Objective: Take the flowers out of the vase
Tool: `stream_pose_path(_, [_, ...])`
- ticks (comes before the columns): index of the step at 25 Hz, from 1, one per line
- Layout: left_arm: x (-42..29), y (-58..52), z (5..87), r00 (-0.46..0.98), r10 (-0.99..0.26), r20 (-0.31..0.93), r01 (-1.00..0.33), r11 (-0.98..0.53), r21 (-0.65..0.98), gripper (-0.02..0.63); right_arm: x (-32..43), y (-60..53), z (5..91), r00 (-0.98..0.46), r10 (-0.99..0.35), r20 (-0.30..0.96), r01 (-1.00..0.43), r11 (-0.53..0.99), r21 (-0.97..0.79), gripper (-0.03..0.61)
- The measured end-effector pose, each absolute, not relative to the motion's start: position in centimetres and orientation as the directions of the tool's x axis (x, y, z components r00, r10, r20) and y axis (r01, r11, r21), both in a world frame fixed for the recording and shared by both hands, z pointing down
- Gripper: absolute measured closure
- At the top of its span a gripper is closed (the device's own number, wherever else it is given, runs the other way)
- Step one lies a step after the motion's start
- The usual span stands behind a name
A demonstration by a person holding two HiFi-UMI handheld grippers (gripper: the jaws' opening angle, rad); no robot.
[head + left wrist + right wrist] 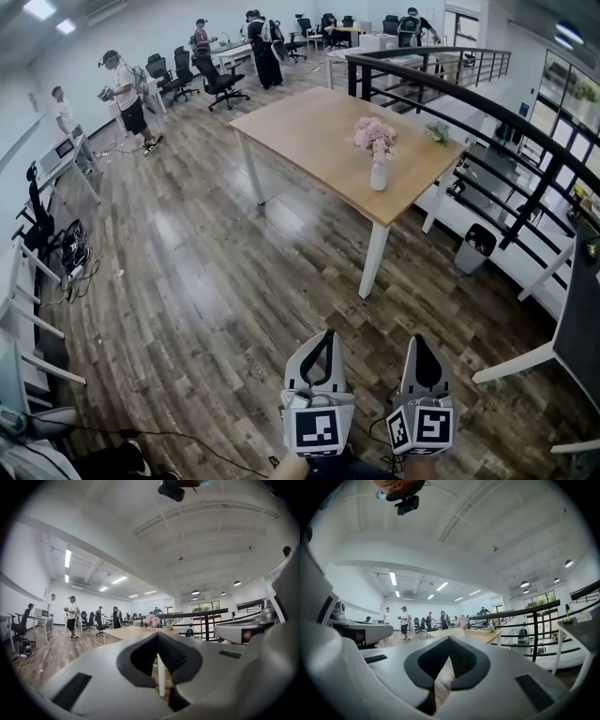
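Observation:
Pink flowers stand upright in a small white vase near the right edge of a wooden table, far ahead of me. Both grippers hover over the floor at the bottom of the head view, well short of the table. My left gripper is shut with nothing in it, and so is my right gripper. In the left gripper view the flowers show small above the left gripper. The right gripper view has the flowers beyond the right gripper.
A small green plant lies on the table's far right corner. A black railing runs along the right, with a bin below it. Another white table leg stands at the right. People and office chairs fill the back.

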State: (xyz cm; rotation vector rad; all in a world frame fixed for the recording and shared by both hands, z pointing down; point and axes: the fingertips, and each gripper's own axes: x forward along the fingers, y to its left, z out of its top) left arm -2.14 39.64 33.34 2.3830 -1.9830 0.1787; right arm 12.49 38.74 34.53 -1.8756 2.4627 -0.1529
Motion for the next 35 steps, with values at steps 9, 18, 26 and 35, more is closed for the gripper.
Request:
stream_pose_path(9, [-4.0, 32.3, 32.8, 0.204, -0.974, 0.103, -0.977, -0.209, -0.035, 0.577, 10.3, 31.8, 33.6, -0.25, -0.968, 0.032, -0.966, 0.247, -0.079, 0.58])
stream_pose_path(18, [-6.7, 24.7, 32.2, 0.232, -0.969, 0.089, -0.971, -0.236, -0.029, 0.577, 7.6, 24.4, 33.0, -0.222, -0.975, 0.021, -0.973, 0.22, -0.073, 0.58])
stream_pose_path(26, [-7.6, 20.1, 32.8, 0.256, -0.963, 0.09, -0.966, -0.258, -0.011, 0.578, 6.6, 20.5, 33.2, -0.197, -0.98, 0.026, -0.979, 0.196, -0.06, 0.58])
stream_pose_path(35, [-8.1, 17.7, 33.5, 0.275, -0.956, 0.1, -0.961, -0.277, -0.005, 0.578, 5.8, 18.1, 34.2, -0.186, -0.982, 0.037, -0.981, 0.183, -0.068, 0.58])
